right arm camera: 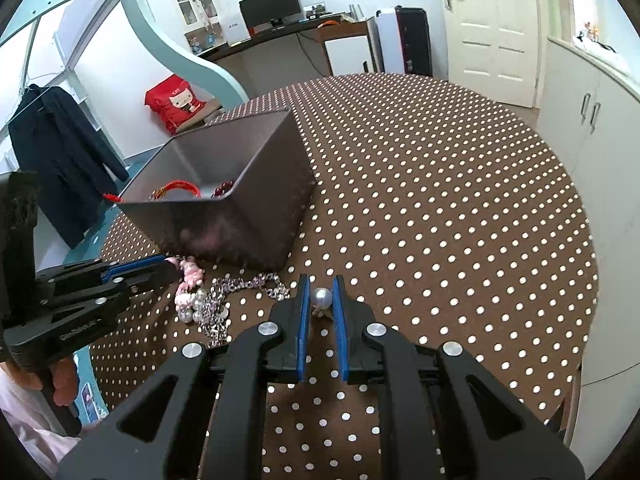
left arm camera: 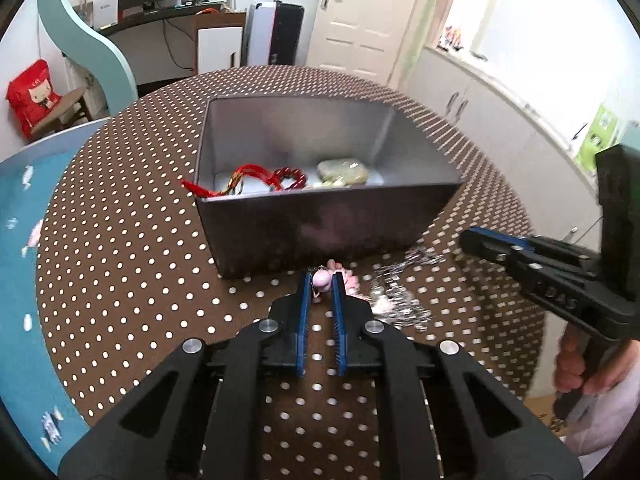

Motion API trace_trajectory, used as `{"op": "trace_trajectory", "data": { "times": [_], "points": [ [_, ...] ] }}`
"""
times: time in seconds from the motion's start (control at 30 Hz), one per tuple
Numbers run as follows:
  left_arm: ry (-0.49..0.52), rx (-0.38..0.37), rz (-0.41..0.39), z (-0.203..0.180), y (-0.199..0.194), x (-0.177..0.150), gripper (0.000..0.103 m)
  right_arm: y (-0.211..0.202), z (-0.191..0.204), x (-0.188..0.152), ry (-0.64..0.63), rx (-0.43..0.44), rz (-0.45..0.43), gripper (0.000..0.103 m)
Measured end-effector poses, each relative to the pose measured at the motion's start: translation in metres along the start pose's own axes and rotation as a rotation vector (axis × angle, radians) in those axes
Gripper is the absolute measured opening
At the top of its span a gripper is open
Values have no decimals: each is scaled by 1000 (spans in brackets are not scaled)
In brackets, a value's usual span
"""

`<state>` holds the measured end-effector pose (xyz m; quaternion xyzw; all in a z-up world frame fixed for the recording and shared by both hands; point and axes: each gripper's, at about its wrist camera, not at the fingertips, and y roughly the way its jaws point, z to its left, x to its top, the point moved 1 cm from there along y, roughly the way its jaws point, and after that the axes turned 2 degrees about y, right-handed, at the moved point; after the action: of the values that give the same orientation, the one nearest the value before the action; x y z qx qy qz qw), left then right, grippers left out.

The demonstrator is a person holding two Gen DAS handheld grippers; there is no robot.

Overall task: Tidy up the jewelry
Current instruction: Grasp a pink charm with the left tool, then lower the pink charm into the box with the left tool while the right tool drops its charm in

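Jewelry pile point(right arm camera: 208, 300) lies on my dotted table point(right arm camera: 440, 220), just in front of the grey box point(left arm camera: 320, 220). My left gripper point(left arm camera: 321, 280) jaws pinch a pink bead point(left arm camera: 322, 281); my right gripper point(right arm camera: 321, 298) jaws pinch a white pearl point(right arm camera: 322, 298)

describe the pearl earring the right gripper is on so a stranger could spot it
Find the grey box on the polka-dot table; a tangle of jewelry lies along its near wall. Off that heap's right end, the pearl sits between the right gripper fingertips: one large, smooth white bead, apart from the pink charms and silver chain.
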<state>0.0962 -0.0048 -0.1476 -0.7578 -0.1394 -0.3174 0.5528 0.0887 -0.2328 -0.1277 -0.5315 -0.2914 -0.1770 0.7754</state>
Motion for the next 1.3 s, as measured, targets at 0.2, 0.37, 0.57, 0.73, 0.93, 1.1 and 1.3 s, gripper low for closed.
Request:
{"op": "trace_trajectory", "data": {
  "times": [0.2,0.37,0.57,0.73,0.93,1.1,1.3],
  "points": [
    [-6,-61,-75,1,-30,9,10,-15,11,12,-34,-20,-47,10],
    [5,-92,-146,2,-55,23,10,-32,29,31,-97,-6,-121,10],
    [17,-97,-223,1,-73,41,10,-32,57,53,-202,12,-159,10],
    [10,-95,-246,0,-69,55,10,-21,73,65,-261,44,-148,10],
    [2,-94,-203,1,-50,61,10,-6,73,64,-272,58,-111,10],
    [-11,-101,-156,3,-32,60,10,4,71,65,-255,54,-83,11],
    [-4,-87,-132,3,-21,63,11,4,70,65,-241,50,-84,19]
  ]
}}
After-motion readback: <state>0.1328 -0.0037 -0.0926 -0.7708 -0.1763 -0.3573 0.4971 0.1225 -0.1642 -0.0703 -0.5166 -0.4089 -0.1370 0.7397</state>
